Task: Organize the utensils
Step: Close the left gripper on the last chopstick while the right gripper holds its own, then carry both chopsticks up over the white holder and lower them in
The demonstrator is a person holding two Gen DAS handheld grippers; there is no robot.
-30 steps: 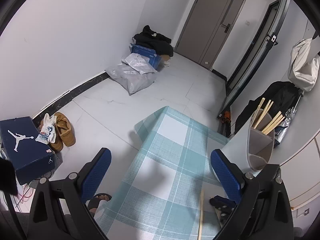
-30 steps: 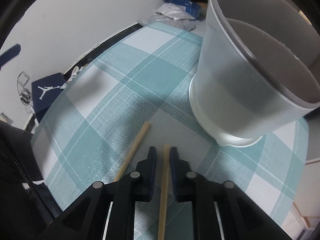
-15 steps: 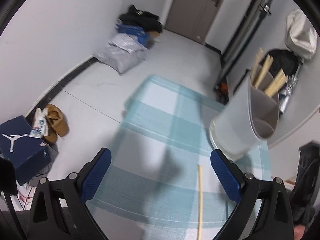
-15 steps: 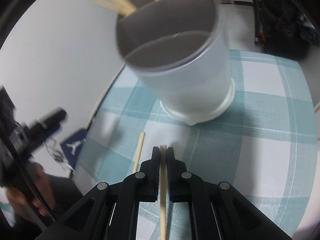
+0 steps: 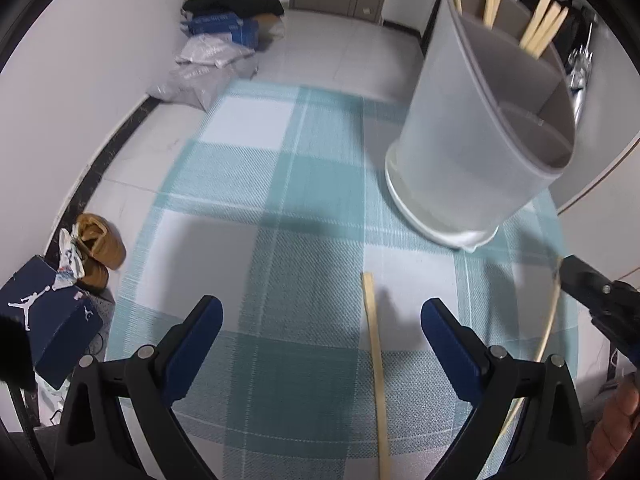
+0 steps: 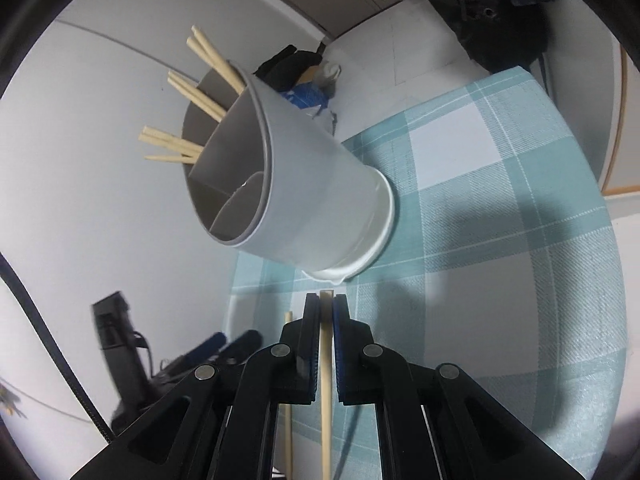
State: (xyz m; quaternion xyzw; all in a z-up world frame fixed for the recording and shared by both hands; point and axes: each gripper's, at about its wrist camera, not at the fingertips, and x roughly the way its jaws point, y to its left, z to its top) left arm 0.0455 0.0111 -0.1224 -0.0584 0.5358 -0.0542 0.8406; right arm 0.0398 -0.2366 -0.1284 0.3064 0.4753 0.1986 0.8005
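Note:
A grey divided utensil holder (image 5: pixel 484 136) stands on the teal checked tablecloth (image 5: pixel 280 184) with several wooden chopsticks (image 5: pixel 540 28) in its far compartments. It also shows in the right wrist view (image 6: pixel 304 196). My right gripper (image 6: pixel 327 304) is shut on a wooden chopstick (image 6: pixel 325 380), lifted off the cloth, its tip just short of the holder's base. It appears at the right edge of the left wrist view (image 5: pixel 560 268). A second chopstick (image 5: pixel 374 360) lies on the cloth between my open, empty left gripper's (image 5: pixel 318 320) fingers.
The table's left edge drops to a tiled floor with a blue shoe box (image 5: pixel 44 316), tan shoes (image 5: pixel 98 244), and bags and clothes (image 5: pixel 224 40) by the far wall. A black bag (image 6: pixel 500 8) lies beyond the table.
My right gripper closed on the chopstick and lifted it off the cloth, tilting. My left gripper swung toward the holder, which now looms closer, with the loose chopstick between its fingers.

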